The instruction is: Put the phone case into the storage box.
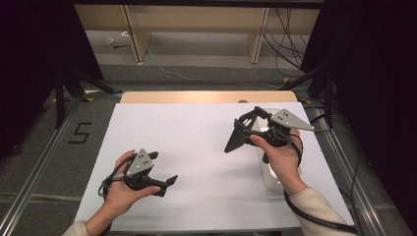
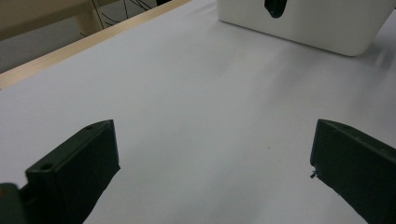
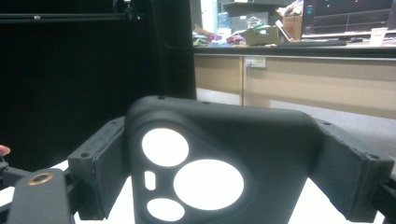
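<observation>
My right gripper (image 1: 247,124) is held up over the right side of the table, shut on a black phone case (image 1: 236,138). In the right gripper view the phone case (image 3: 275,154) spans the gap between both jaws of the right gripper (image 3: 223,140), its camera cut-outs facing me. Near the front left, my left gripper (image 1: 163,168) rests low over the white table sheet (image 1: 196,132) in the person's hand. The left gripper (image 2: 212,140) stands open, with nothing but bare sheet between its jaws.
A white box (image 1: 268,172) sits on the sheet under the right hand; the white box (image 2: 303,23) lies ahead of the left gripper. A wooden table edge (image 1: 206,97) runs along the back. Dark curtains and stand legs flank both sides.
</observation>
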